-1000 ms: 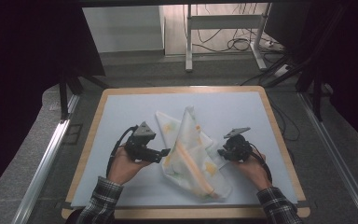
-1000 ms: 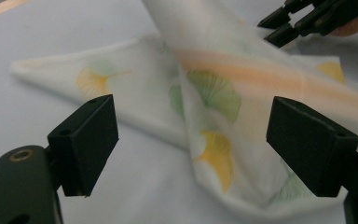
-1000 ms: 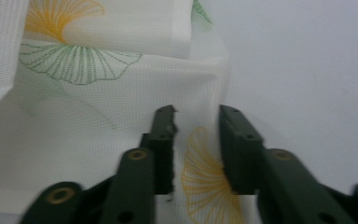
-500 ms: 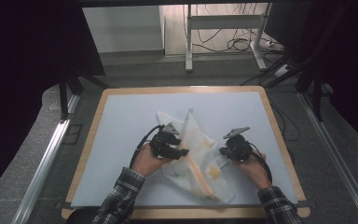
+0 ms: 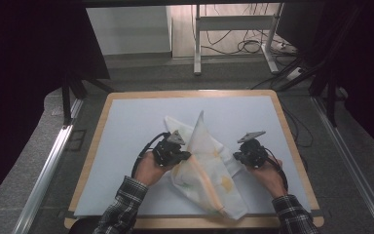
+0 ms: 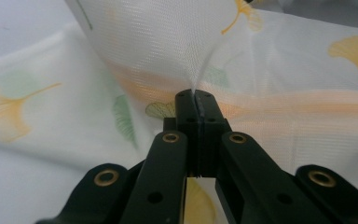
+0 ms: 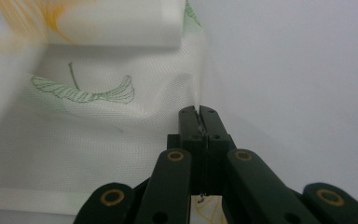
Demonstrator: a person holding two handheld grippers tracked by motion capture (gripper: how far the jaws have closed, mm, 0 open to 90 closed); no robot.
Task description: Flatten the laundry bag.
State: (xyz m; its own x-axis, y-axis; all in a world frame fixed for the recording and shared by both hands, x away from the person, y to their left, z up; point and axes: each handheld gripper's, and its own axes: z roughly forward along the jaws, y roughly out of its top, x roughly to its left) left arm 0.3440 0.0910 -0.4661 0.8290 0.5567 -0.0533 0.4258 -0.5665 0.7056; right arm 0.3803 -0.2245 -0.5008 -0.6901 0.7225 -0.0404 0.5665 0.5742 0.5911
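**Q:** Folding seems to be the work in hand — which step is it?

**A:** Mid-fold, by judgement. The left gripper [image 5: 182, 157] has its jaws pressed together on an edge of the sheer cloth [image 5: 209, 165], lifting a flap whose peak points toward 12 o'clock. The right gripper [image 5: 237, 156] is likewise clamped on the cloth's 3 o'clock edge. The cloth lies at the middle of the pale blue mat [image 5: 126, 146], trailing toward 6 o'clock.

**Q:** What does the next move call for?

**A:** Probably carrying the raised flap across toward 3 o'clock and laying it flat, while the right side stays pinned so the fabric does not slide.

**Q:** What do the views add to one another?

**A:** The left gripper view shows fabric drawn taut out of the closed tips [image 6: 195, 100], with printed ginkgo leaves [image 6: 354, 49]. The right gripper view shows its tips [image 7: 198, 114] pinching a thin edge against bare mat. The high view gives the flap's overall shape and both hands' placing.
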